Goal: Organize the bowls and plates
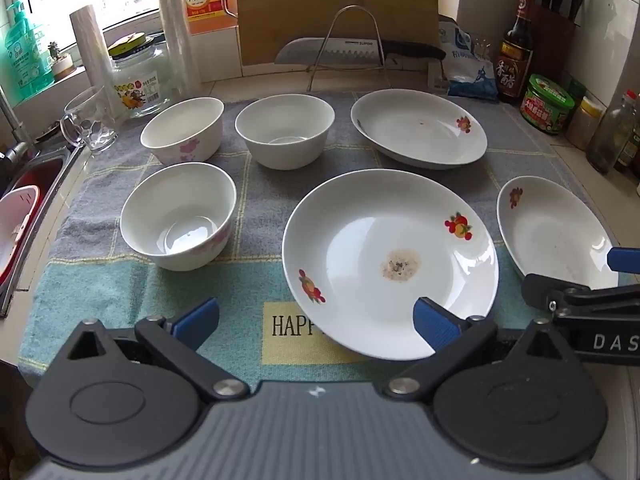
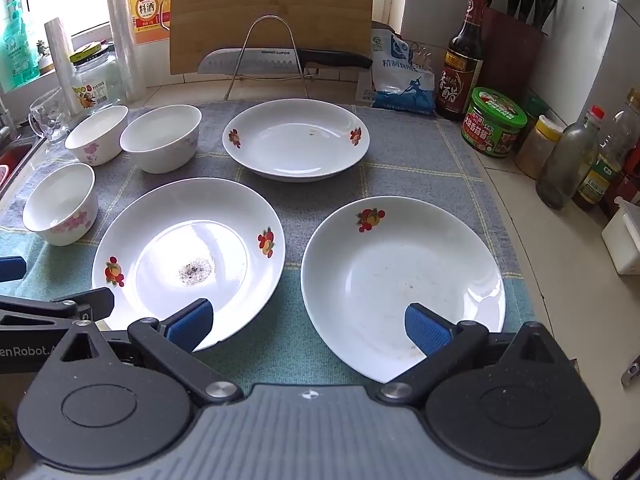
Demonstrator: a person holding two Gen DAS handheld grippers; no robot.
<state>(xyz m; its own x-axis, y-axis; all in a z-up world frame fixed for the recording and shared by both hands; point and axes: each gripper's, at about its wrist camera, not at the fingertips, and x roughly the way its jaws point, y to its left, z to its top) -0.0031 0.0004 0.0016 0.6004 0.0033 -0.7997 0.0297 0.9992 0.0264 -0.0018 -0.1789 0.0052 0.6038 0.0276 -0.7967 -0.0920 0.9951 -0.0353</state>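
- Left tongs [image 1: 316,322]: jaws spread wide, nothing gripped; blue ribbed pads on black hinged links, hovering over the near rim of the stained plate.
- Right tongs [image 2: 310,326]: jaws likewise wide and empty, above the gap between the two near plates.
- Stained plate [image 1: 390,262]: glossy white, round and shallow, fruit decals on the rim, speckled brown residue at centre; front middle of the cloth.
- Right plate [image 2: 402,286]: same glazed pattern, faint smears; just beside the stained plate, apart from it.
- Far plate [image 2: 296,140]: matching piece, a small dark speck inside; behind the other two.
- Three bowls: front bowl [image 1: 178,216], back-left bowl [image 1: 182,130], back-middle bowl [image 1: 284,134]; deep, smooth, white, upright, pink floral prints on two; grouped at left, apart.
- Cloth [image 1: 132,292]: woven towel, grey and teal with pale grid lines, spread over the tiled bench [image 2: 560,280].
- Cutting board [image 2: 272,12]: bamboo, leaning on the wall behind a wire rack [image 2: 268,56] carrying a steel knife [image 2: 248,60].
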